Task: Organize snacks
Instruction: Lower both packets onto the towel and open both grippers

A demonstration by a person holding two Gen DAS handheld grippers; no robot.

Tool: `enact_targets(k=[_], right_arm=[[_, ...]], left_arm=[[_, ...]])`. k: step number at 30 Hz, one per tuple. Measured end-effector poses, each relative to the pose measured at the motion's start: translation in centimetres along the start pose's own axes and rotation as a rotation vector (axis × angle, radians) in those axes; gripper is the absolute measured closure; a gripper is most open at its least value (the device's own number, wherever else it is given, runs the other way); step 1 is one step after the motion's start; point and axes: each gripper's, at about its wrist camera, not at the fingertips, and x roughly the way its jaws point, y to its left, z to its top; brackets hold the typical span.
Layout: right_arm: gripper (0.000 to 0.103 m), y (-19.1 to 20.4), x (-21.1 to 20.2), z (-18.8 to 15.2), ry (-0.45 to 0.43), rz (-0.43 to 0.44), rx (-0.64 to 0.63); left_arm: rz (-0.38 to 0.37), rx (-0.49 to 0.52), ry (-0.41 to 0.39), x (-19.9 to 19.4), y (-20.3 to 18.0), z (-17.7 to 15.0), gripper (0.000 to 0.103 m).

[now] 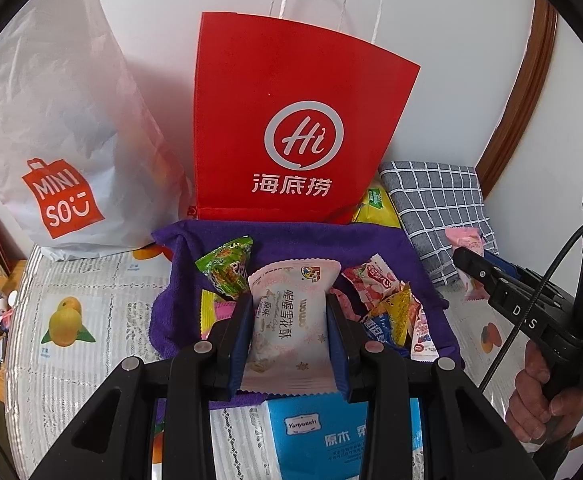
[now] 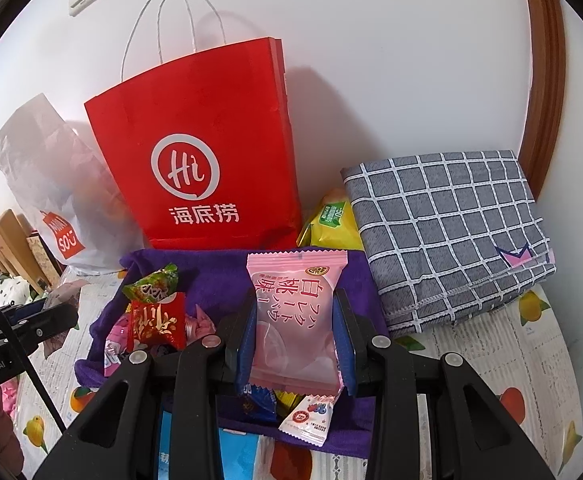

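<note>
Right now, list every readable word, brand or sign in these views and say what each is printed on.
"Hi" and "海底捞": red paper bag.
"MINISO": white plastic bag.
"嘿嘿雪花酥", "原味": pale snack packet in the left gripper.
"白桃味": pink snack packet in the right gripper.
"Yunyuexin": blue tissue pack.
"GenRobot.AI": left gripper's body, right wrist view.
"D S": right gripper's body, left wrist view.
Other wrappers: too small or crumpled.

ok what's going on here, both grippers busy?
Yes. A person is sorting snacks from a pile on a purple cloth. The left gripper is shut on a pale pink snowflake-crisp packet, and the right gripper is shut on a pink peach-flavour packet. Both packets are lifted above the pile, in front of the red paper bag. Nothing is bagged yet.
</note>
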Motion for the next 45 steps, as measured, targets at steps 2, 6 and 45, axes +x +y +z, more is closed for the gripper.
enact_targets(k=[2, 6, 45], right_arm=[[0.068, -0.1, 0.2, 0.1, 0.001, -0.002, 0.002], [0.068, -0.5, 0.7, 0.3, 0.001, -0.007, 0.005], [0.068, -4.6, 9.7, -3.4, 0.193, 0.022, 0.032]], left_arm=[[-0.001, 0.004, 0.003, 0.3, -0.1, 0.1, 0.070], [0.001, 0.011, 0.008, 0.9, -0.4, 0.4, 0.070], [-0.140, 0.070, 0.145, 8.1, -3.8, -0.2, 0.070]])
